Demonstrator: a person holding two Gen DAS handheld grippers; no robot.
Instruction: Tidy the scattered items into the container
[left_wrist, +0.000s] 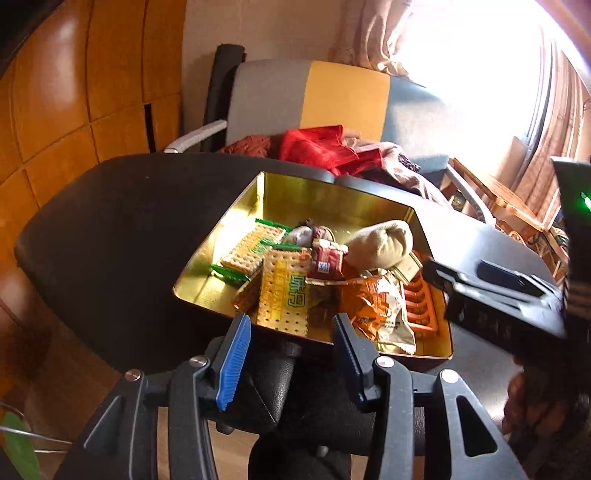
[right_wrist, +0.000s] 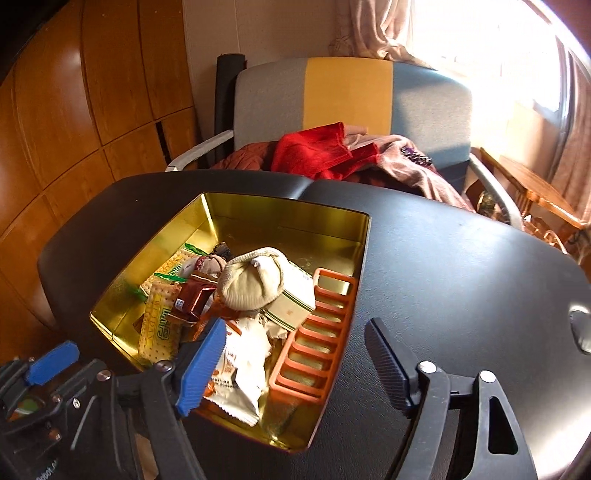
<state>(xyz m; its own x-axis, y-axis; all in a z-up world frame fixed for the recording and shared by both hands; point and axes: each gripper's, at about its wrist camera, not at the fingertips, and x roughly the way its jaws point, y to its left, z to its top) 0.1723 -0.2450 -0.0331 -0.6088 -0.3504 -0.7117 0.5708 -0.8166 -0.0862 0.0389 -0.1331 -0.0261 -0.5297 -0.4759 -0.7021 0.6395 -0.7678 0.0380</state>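
Ahead of the left gripper (left_wrist: 291, 332), seen from its own wrist, the gold tin (left_wrist: 236, 221) sits on the black table (left_wrist: 110, 229), already holding cracker packs (left_wrist: 284, 291), an orange snack bag (left_wrist: 376, 306), a beige rolled sock (left_wrist: 384, 243) and an orange rack (left_wrist: 421, 306). Its fingers stand apart with nothing between them, just short of the tin's near rim. The right gripper's body shows at the right edge, over the tin's far corner.

From the right wrist, the right gripper (right_wrist: 295, 347) also has its fingers apart and empty, one over the tin's (right_wrist: 288, 210) near rim, the other over bare table (right_wrist: 461, 258). No loose item shows on the table, so the gathering looks nearly or fully done; the next move calls for checking beyond these views for strays, then drawing both grippers clear.
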